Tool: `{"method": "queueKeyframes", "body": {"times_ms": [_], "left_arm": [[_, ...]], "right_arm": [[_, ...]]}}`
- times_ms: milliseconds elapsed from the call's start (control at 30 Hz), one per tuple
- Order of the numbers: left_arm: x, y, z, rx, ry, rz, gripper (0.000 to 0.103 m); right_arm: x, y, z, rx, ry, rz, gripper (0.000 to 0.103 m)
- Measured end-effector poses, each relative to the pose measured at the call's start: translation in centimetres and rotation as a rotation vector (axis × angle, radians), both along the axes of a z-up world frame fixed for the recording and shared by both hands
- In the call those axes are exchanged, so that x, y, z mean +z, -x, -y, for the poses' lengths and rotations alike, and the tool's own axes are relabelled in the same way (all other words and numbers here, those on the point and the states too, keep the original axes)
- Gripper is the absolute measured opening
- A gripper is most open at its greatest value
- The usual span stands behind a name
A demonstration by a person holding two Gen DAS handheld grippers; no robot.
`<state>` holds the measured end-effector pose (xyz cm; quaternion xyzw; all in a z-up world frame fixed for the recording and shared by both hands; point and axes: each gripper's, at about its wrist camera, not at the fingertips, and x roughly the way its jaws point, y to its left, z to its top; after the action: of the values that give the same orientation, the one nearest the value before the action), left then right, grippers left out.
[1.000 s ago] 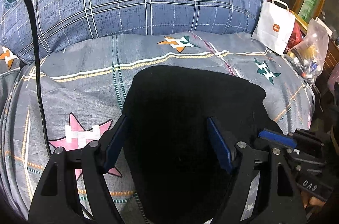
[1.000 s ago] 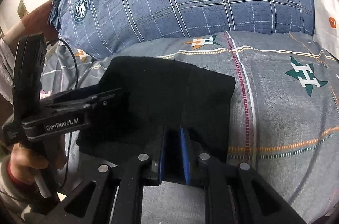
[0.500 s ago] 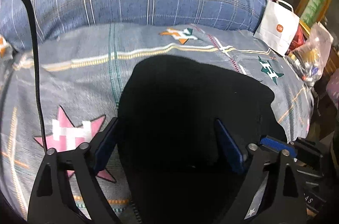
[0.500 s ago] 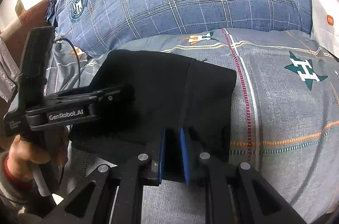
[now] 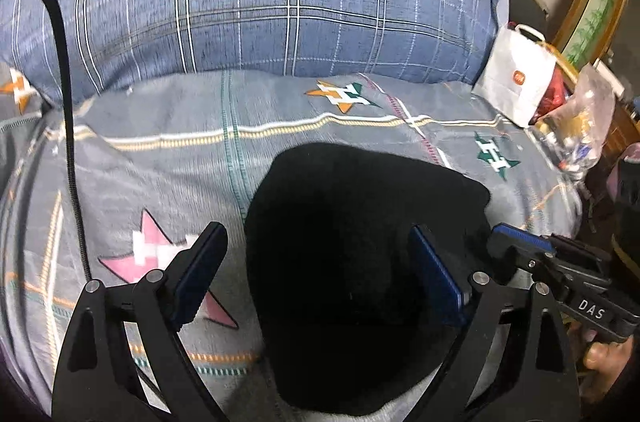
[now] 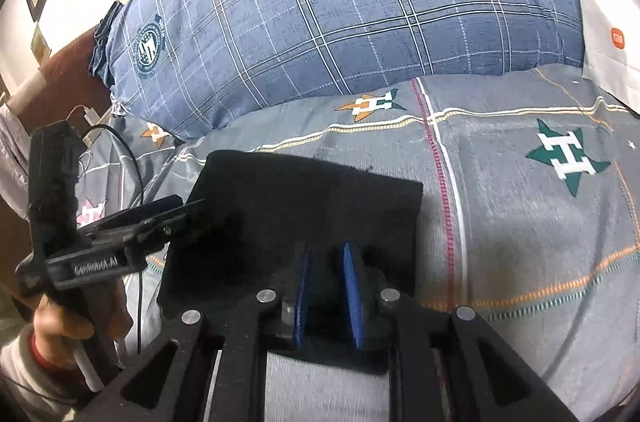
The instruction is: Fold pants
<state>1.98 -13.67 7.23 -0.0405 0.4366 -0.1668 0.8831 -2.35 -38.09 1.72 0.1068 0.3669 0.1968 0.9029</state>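
— Two grippers, one pair of black pants (image 5: 340,242), one blue plaid pillow (image 5: 280,2), one white paper bag (image 5: 518,86). Anything else to count?

— One black cable (image 5: 68,102) curving down the left edge of the left wrist view, and one clear plastic bag (image 5: 588,118) just beside the paper bag. Four star prints on the grey bed sheet (image 5: 160,150): one pink, one green, one orange and green, and one orange at the far left edge.

— And the pants?

— Folded into a compact dark rectangle, flat on the bed sheet, in front of the pillow and apart from it.

— Left gripper (image 5: 316,234)?

— Angled down over the pants' left part, fingers spread wide. Holding nothing, with the cloth below the gap and the pads clear of it. Held from below by a left hand (image 6: 60,326) with a pale cuff.

— Right gripper (image 6: 328,250)?

— Also tilted down, at the pants' near right edge. Fingers nearly together and just starting to part, with dark cloth between the blue pads. Gripped by a right hand (image 5: 604,354), only partly in view at the lower right of the left wrist view.

— Close to each other?

— Side by side, near one another, both at the same side of the pants.
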Motion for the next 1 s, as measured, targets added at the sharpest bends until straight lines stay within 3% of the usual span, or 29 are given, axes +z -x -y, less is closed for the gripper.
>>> {"method": "queueKeyframes", "body": {"times_ms": [167, 300, 433, 633, 1000], "left_arm": [[-1.8, -2.0, 1.0, 0.009, -0.043, -0.053, 0.092], [-3.1, -2.5, 1.3, 0.000, -0.023, -0.060, 0.093], [-3.4, -2.1, 1.2, 0.003, -0.003, -0.046, 0.095], [-2.5, -1.0, 0.5, 0.005, -0.007, -0.037, 0.094], [-1.5, 0.6, 0.6, 0.003, -0.032, 0.003, 0.094]], "right_arm": [[0.1, -0.1, -1.3, 0.016, 0.038, -0.012, 0.019], [-1.5, 1.0, -2.6, 0.062, 0.104, -0.048, 0.036], [-2.7, 1.3, -2.4, 0.062, 0.079, -0.011, 0.037], [-1.2, 1.1, -0.7, 0.056, -0.015, -0.035, 0.038], [-0.7, 0.7, -0.7, -0.011, 0.006, -0.012, 0.042]]}}
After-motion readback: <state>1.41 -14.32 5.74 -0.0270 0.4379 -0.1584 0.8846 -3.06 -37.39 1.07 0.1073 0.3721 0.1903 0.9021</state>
